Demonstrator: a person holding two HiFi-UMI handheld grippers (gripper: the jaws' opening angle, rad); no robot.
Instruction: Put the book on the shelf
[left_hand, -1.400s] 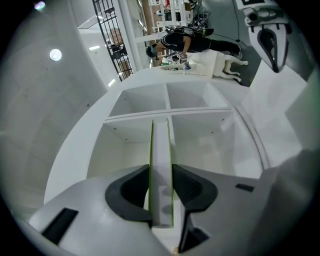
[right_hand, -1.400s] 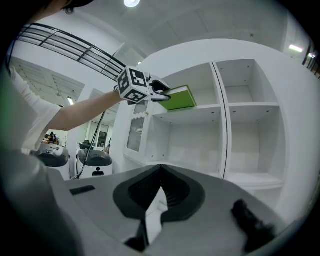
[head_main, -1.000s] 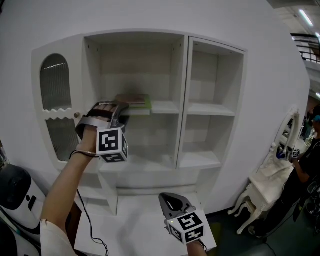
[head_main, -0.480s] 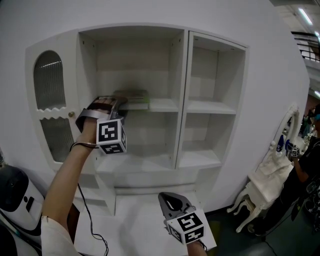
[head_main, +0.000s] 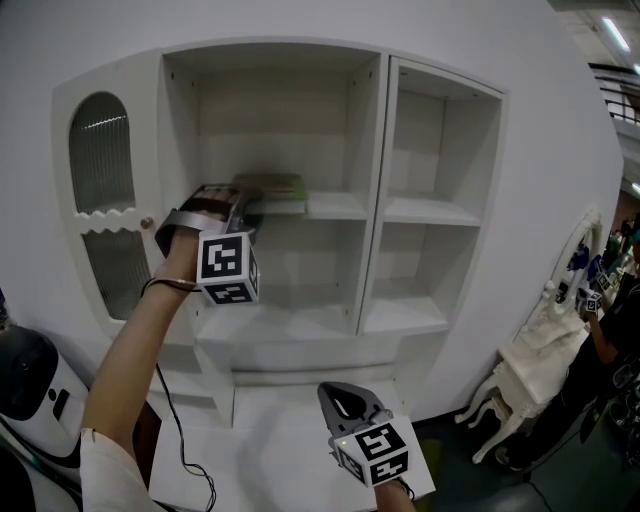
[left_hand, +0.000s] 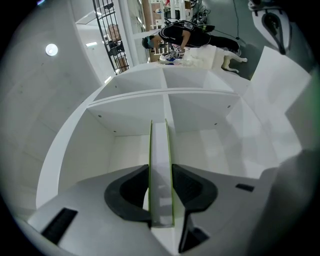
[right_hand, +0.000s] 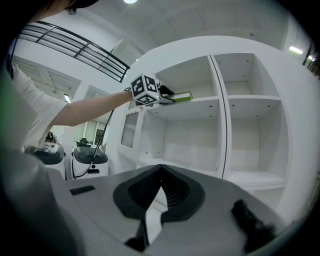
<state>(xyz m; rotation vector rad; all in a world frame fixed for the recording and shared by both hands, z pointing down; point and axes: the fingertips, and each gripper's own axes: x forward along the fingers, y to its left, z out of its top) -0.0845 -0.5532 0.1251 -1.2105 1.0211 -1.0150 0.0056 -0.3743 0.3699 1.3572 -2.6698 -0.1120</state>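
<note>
Left gripper (head_main: 243, 206) stays clamped on the book (head_main: 272, 192), flat on the shelf (head_main: 335, 206) as before; right gripper (head_main: 341, 399) remains low, jaws together.

The book (left_hand: 160, 145) shows lime-green covers round a white page edge, against the all-white shelf unit (head_main: 335, 206). My left gripper (left_hand: 161, 172) and right gripper (head_main: 345, 402) have black pads in pale grey bodies and bear black-and-white square markers. Left of the shelf unit, the arched door (head_main: 103, 165) carries fine vertical ribbing.
</note>
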